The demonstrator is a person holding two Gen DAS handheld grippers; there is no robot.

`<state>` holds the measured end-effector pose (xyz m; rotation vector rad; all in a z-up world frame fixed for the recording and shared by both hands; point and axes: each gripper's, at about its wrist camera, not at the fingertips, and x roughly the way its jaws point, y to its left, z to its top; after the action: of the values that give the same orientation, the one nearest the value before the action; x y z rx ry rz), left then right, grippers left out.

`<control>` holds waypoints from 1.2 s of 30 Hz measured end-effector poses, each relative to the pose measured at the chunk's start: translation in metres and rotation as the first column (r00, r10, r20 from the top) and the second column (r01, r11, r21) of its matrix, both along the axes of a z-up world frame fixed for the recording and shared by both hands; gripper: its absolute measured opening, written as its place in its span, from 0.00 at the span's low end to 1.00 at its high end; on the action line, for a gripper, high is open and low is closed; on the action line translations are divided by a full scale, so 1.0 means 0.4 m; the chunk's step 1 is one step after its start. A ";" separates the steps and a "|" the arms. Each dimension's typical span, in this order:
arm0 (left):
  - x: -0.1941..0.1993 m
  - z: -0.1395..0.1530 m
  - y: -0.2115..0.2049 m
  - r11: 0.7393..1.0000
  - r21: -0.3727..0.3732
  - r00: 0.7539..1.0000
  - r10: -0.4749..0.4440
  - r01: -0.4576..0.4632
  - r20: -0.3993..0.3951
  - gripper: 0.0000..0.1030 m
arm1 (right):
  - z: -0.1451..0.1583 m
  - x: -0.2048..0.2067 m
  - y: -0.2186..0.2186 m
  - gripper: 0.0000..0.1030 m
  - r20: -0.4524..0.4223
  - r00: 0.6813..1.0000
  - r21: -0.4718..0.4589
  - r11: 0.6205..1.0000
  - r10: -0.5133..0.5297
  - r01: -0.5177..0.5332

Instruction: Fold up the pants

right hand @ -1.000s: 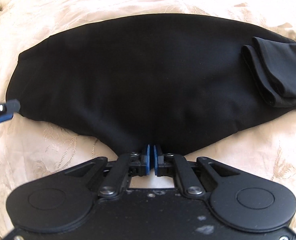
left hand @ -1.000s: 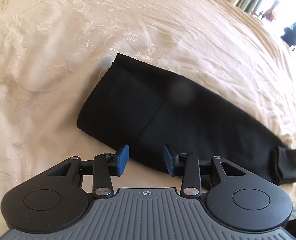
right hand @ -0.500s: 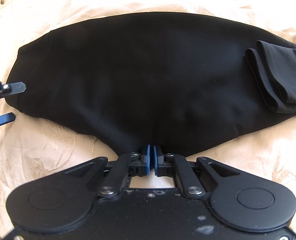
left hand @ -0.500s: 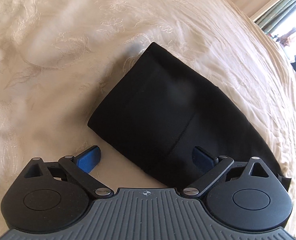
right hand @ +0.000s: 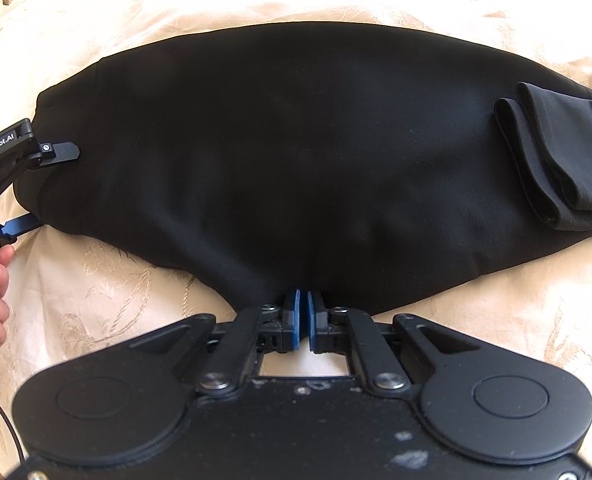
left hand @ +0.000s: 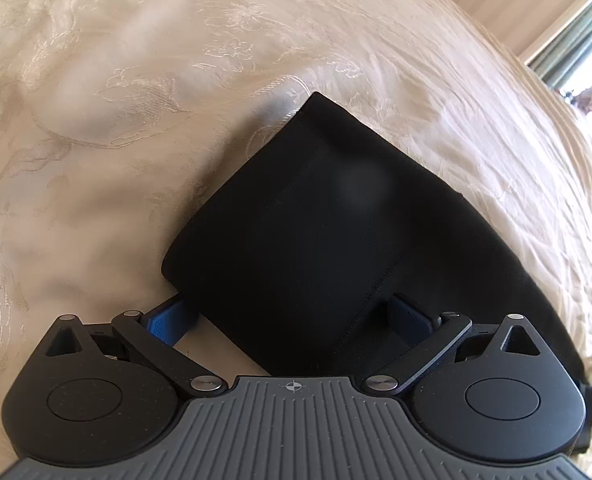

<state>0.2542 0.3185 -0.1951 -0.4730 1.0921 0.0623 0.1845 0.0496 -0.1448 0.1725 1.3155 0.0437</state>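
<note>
left claw (left hand: 292, 316) spread wide astride pants (right hand: 296, 152) corner; right claw (right hand: 303, 316) pinching hem

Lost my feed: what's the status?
Left gripper just opened wide, straddling the pants' end. Right gripper shut on their near edge. Nothing blocking on the bedspread.

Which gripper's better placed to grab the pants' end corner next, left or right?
Left. The left gripper is wide open, its jaws just opened, straddling the corner of the pants, pads not pressing. The right gripper is already pinched on the pants' near edge, mid-length.
</note>
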 end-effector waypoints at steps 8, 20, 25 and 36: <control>-0.006 0.077 -0.034 0.993 0.070 0.995 -0.093 0.091 0.029 0.22 | 0.044 -0.012 -0.013 0.07 0.031 0.999 0.010 0.999 -0.038 0.038; -0.045 0.299 -0.150 0.969 0.191 0.956 -0.197 0.156 0.219 0.15 | 0.011 -0.051 -0.003 0.08 0.033 0.999 0.018 1.000 0.000 -0.001; -0.075 0.392 -0.270 0.946 0.269 0.921 -0.258 0.180 0.293 0.07 | -0.003 -0.026 -0.001 0.05 0.033 0.995 0.024 0.995 0.096 -0.096; -0.153 0.481 -0.680 0.875 0.381 0.812 -0.444 0.300 0.379 0.07 | 0.122 -0.153 -0.316 0.07 0.142 0.986 0.255 0.966 -0.085 0.047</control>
<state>0.1931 0.0465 -0.0025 0.0261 0.6715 -0.2234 0.1232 -0.0769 -0.0960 0.4215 1.1477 0.1645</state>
